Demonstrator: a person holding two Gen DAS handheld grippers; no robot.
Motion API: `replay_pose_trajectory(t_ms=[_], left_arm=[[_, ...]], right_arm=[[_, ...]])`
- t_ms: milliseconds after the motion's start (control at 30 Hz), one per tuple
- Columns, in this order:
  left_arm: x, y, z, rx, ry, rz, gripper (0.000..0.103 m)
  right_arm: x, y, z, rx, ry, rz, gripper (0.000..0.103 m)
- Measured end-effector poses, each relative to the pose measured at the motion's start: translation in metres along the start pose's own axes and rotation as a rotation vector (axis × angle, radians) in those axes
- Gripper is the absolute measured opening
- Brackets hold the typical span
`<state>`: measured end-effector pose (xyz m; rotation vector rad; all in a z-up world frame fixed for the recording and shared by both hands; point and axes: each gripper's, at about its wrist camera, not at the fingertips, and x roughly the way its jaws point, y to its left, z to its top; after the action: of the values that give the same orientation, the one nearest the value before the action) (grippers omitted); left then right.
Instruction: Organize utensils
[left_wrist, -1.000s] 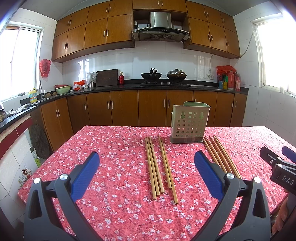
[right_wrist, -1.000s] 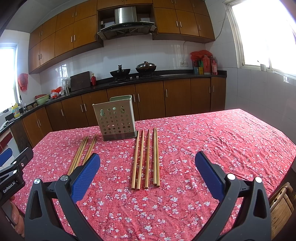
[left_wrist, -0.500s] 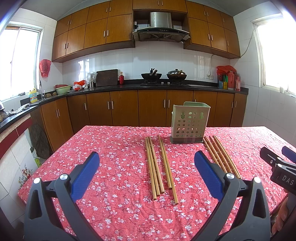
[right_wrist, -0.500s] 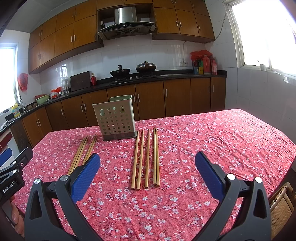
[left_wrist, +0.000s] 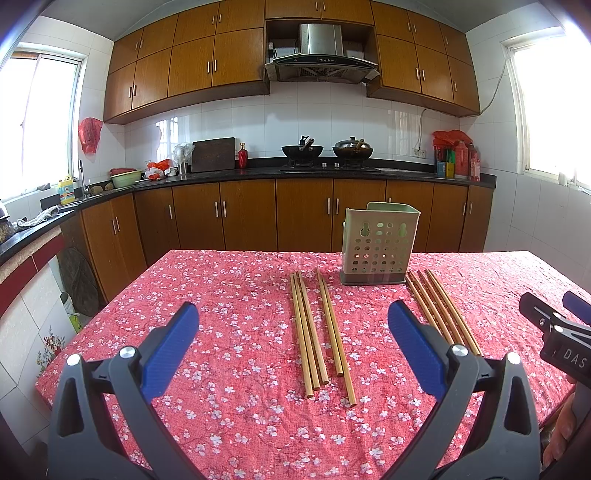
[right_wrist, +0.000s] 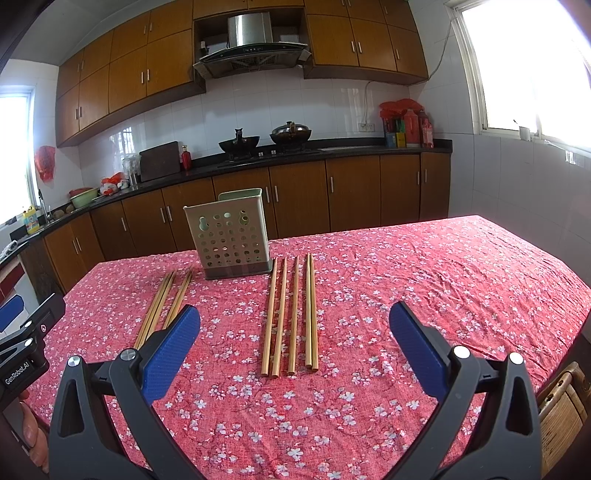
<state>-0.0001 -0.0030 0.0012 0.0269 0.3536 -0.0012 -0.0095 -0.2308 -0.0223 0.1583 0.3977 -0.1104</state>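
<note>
A pale green perforated utensil holder stands upright at the far middle of the red floral table; it also shows in the right wrist view. Several bamboo chopsticks lie left of it, and another group lies right of it; in the right wrist view the right group lies straight ahead and the left group is partly hidden by a finger. My left gripper is open and empty above the near table, short of the left group. My right gripper is open and empty, short of the right group.
The table has a red flowered cloth, its edges close on the left and right. A wicker chair stands at the near right. Kitchen counters with cabinets run behind the table.
</note>
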Motion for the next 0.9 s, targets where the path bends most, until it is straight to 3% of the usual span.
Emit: replay_pose_trajectory(t_ms=[600,733,900], left_arm=[[0.003,0.0,0.002,-0.004,0.009,0.007,0.099],[0.025,0.002,-0.009,-0.031,0.055,0.017,0.099],[0.055,0.015,-0.011,-0.046,0.141,0.065,0.099]], right_arm=[[0.003,-0.003,0.0,0.002,0.018,0.0,0.101],[0.016,-0.007,-0.004,0.014,0.065,0.006,0.101],[0.051,-0.026,-0.006,0.068,0.184,-0.029,0.101]])
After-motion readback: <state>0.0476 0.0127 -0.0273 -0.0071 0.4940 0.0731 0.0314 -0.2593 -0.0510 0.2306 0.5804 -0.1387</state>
